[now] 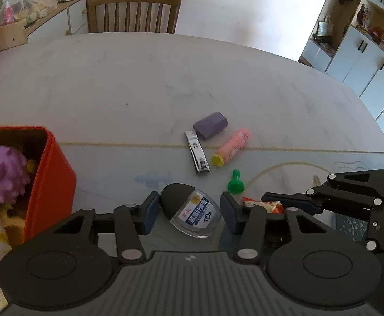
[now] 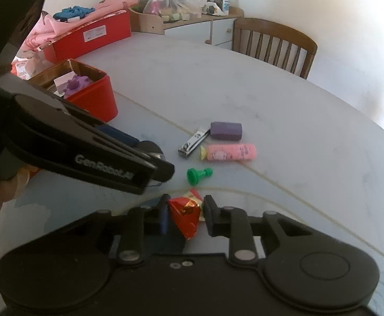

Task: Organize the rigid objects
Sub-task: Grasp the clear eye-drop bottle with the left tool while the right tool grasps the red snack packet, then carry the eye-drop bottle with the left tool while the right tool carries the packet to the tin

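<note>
1. Pale marbled stone makes up the desk (image 1: 139, 84); we see a thin yellowish seam running across it and a curved line near the front edge.
2. Behind the desk we see a wooden slat-back chair (image 1: 134, 10), a low sideboard (image 1: 68, 13) crowded with plastic bags and boxes, and white cupboards with open shelves (image 1: 363, 39) to the right.
3. We see a red bin (image 1: 51, 173) on the desk at the left, with a purple knobbly toy (image 1: 3, 175) inside; a larger red box (image 2: 97, 35) sits farther back under pink cloth.
4. The left gripper (image 1: 189, 210) has its jaws on either side of a black-capped clear bottle (image 1: 192, 210) lying on the desk; the left pad touches the cap, but we see a gap at the right pad, so the jaws are not yet clamped.
5. The bottle's blue-and-white label carries Chinese characters; we cannot read them surely.
6. The right gripper (image 2: 185, 212) has its jaws clamped on a red foil packet (image 2: 185, 214).
7. Loose on the desk, close together: a nail clipper (image 1: 196, 152), a purple block (image 1: 210, 124), a pink tube (image 1: 231, 147) with a yellow end, and a green pawn-shaped piece (image 1: 235, 183).
8. The left gripper's side reads "GenRobot.AI" in the right wrist view.
</note>
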